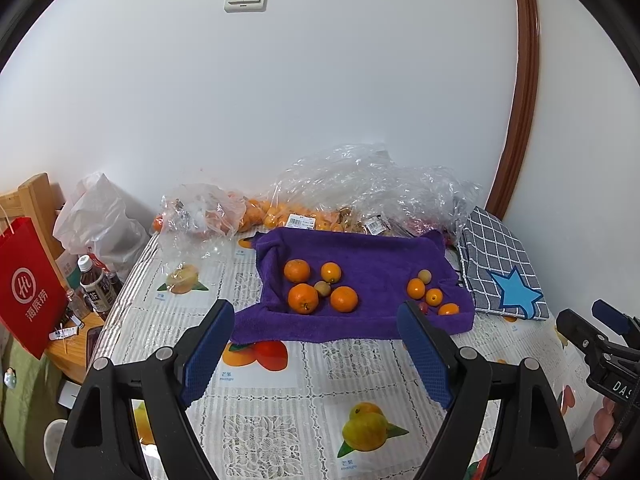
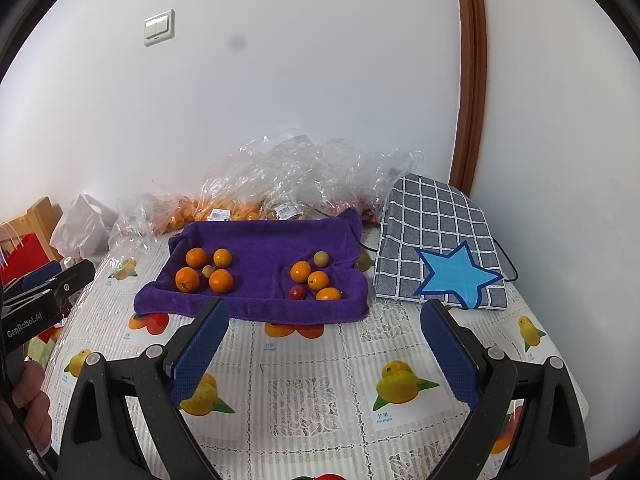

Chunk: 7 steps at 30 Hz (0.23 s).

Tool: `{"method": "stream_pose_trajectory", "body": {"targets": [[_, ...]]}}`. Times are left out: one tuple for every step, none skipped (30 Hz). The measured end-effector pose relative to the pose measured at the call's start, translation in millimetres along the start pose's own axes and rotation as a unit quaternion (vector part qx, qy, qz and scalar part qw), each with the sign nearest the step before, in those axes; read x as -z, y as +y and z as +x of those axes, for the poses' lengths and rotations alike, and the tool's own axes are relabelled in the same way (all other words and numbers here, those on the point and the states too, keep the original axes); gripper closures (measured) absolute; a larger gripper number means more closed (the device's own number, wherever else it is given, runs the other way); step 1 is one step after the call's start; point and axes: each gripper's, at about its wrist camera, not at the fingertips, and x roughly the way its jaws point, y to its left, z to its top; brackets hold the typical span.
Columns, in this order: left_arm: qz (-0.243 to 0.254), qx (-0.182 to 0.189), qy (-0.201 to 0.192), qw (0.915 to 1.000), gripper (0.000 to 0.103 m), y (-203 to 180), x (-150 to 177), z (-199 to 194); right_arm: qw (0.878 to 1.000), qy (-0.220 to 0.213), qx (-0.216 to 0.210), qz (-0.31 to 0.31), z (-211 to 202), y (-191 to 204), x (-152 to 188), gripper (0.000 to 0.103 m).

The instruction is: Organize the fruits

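Observation:
A purple towel (image 1: 376, 264) (image 2: 260, 248) lies on the table and carries two groups of fruit. The left group has several oranges (image 1: 303, 298) (image 2: 187, 279) around a small pale fruit (image 1: 322, 288) (image 2: 207, 271). The right group has small oranges (image 1: 416, 288) (image 2: 300, 271), a pale fruit (image 1: 424, 276) (image 2: 321, 258) and a small red fruit (image 2: 297, 292). My left gripper (image 1: 316, 314) is open and empty, short of the towel's near edge. My right gripper (image 2: 324, 312) is open and empty, also in front of the towel.
Clear plastic bags (image 1: 360, 192) (image 2: 296, 176) with more oranges lie behind the towel by the wall. A checked cloth with a blue star (image 1: 500, 268) (image 2: 440, 248) lies to the right. A side table with bottles (image 1: 94, 292) and a red bag (image 1: 28, 284) stands left.

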Motion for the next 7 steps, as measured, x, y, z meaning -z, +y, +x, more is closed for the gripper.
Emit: {"method": "stream_pose_trajectory", "body": {"targets": [[0.0,0.0,0.0,1.0,0.02,-0.3,0.3,-0.1,1.0,0.0,0.0,0.0,0.0,-0.4,0.2,0.007],[0.001,-0.001,0.0,1.0,0.02,-0.3,0.3,-0.1,1.0,0.0,0.0,0.0,0.1,-0.6,0.5,0.007],[0.001,-0.001,-0.001,1.0,0.02,-0.1,0.2,0.0,1.0,0.0,0.0,0.0,0.1,-0.7,0.5,0.007],[0.002,0.0,-0.001,1.0,0.02,-0.4,-0.3,0.1,1.0,0.0,0.0,0.001,0.3,-1.2,1.1,0.007],[0.003,-0.001,-0.001,1.0,0.02,-0.4,-0.5,0.4,1.0,0.0,0.0,0.001,0.3,-1.3,1.1,0.007],[0.003,-0.002,-0.001,1.0,0.02,-0.4,-0.5,0.3,1.0,0.0,0.0,0.001,0.2,-1.3,1.2,0.007],[0.004,-0.004,-0.002,1.0,0.02,-0.5,-0.5,0.6,1.0,0.0,0.0,0.0,0.4,-1.4,1.3,0.007]]}}
